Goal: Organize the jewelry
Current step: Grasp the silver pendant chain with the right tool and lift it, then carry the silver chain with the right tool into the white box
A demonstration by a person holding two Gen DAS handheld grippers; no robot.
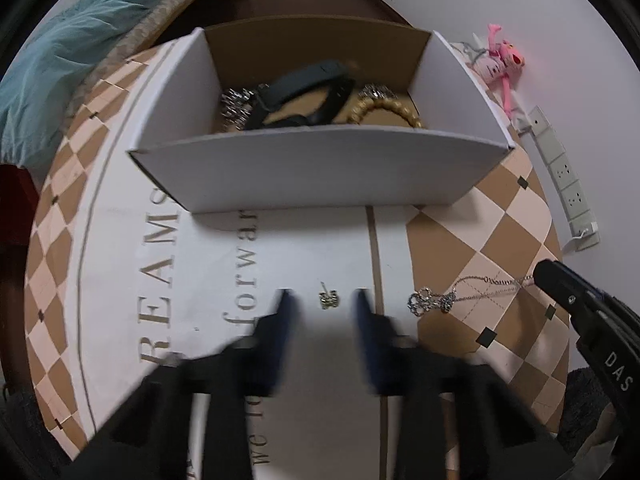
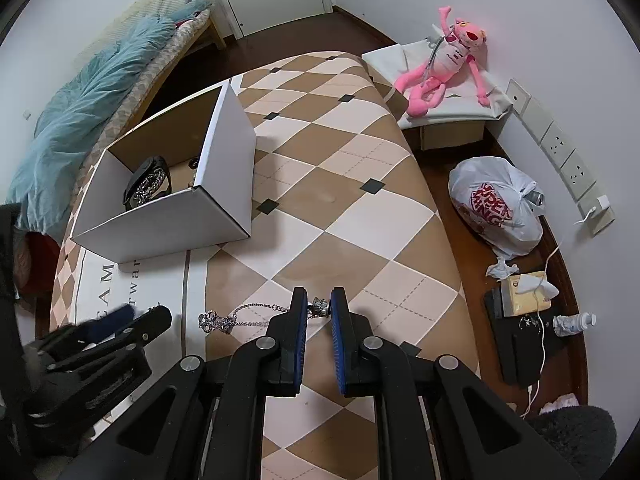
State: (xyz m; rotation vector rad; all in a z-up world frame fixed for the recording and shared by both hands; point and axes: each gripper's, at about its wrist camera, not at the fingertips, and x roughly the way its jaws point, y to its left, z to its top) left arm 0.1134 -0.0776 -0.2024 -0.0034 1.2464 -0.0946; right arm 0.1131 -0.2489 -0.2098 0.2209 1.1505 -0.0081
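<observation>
Right hand-held gripper (image 2: 319,307) pinches silver chain necklace (image 2: 256,316); white cardboard box (image 2: 168,216).

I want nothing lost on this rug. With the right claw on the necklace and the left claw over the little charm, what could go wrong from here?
1. The right claw pinches only one end of the silver necklace; the rest trails on the rug and could snag or swing when lifted.
2. The small earring lies between the left claw fingers, which are blurred; such a tiny piece could slip out or get flicked away from the white box.
</observation>
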